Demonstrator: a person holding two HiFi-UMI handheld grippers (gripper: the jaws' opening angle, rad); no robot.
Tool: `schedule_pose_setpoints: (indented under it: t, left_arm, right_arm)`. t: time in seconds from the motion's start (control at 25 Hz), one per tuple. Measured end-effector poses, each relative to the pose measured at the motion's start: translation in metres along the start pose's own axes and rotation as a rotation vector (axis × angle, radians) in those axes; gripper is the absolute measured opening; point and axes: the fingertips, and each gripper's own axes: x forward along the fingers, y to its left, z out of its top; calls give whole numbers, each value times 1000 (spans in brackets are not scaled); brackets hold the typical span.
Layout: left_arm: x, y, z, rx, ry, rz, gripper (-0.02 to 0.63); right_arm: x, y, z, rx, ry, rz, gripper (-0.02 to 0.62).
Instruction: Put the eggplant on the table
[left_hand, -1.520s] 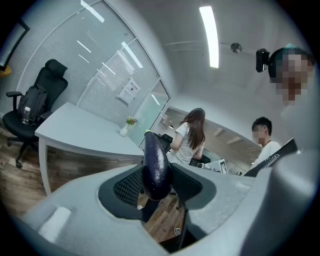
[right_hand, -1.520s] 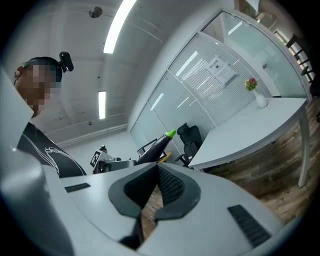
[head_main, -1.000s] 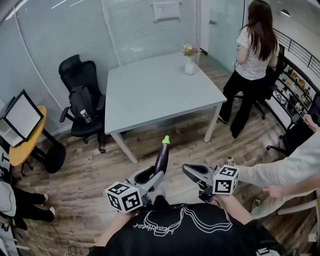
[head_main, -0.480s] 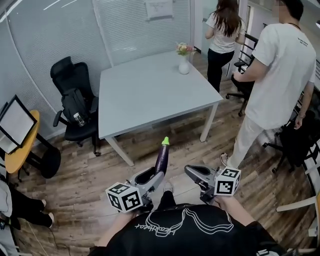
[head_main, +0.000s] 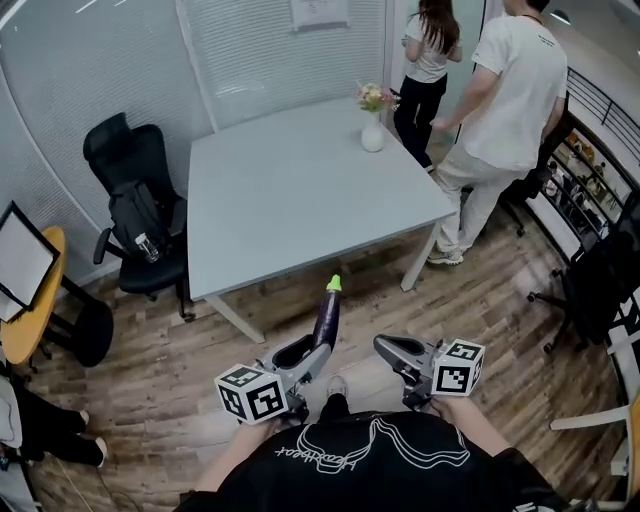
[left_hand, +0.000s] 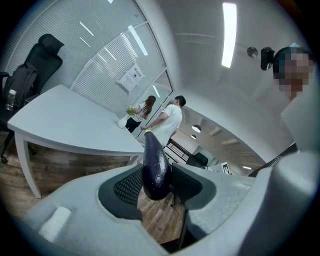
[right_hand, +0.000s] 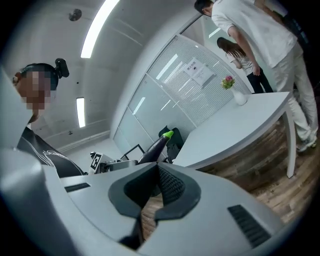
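Observation:
A dark purple eggplant (head_main: 325, 316) with a green tip stands up from my left gripper (head_main: 305, 356), whose jaws are shut on its lower end. In the left gripper view the eggplant (left_hand: 155, 165) sits pinched between the ribbed pads (left_hand: 129, 184). It hangs over the wooden floor, a short way before the near edge of the pale grey table (head_main: 300, 190). My right gripper (head_main: 388, 347) is beside it on the right, shut with nothing in it. From the right gripper view the eggplant (right_hand: 157, 144) shows to the left, with the table (right_hand: 235, 125) ahead.
A white vase of flowers (head_main: 373, 130) stands at the table's far right corner. A black office chair with a backpack (head_main: 135, 215) is left of the table. Two people (head_main: 500, 110) stand at the table's right far side. A yellow round table (head_main: 25, 310) is at the far left.
Both grippers and the eggplant have come closer to the table's near edge. A person in a white shirt has walked in to the table's far right, beside the other person.

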Motion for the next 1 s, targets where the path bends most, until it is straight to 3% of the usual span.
schedule_pose_setpoints:
  t: [0.52,1.0]
  left_arm:
    - [63,105,89,-24,14,15,189]
    - [90,166,148,8,-17,32,189]
  right_arm:
    - [96,-84,71,17,39,-27,6]
    - [159,-121,115,-35,34,-1,6]
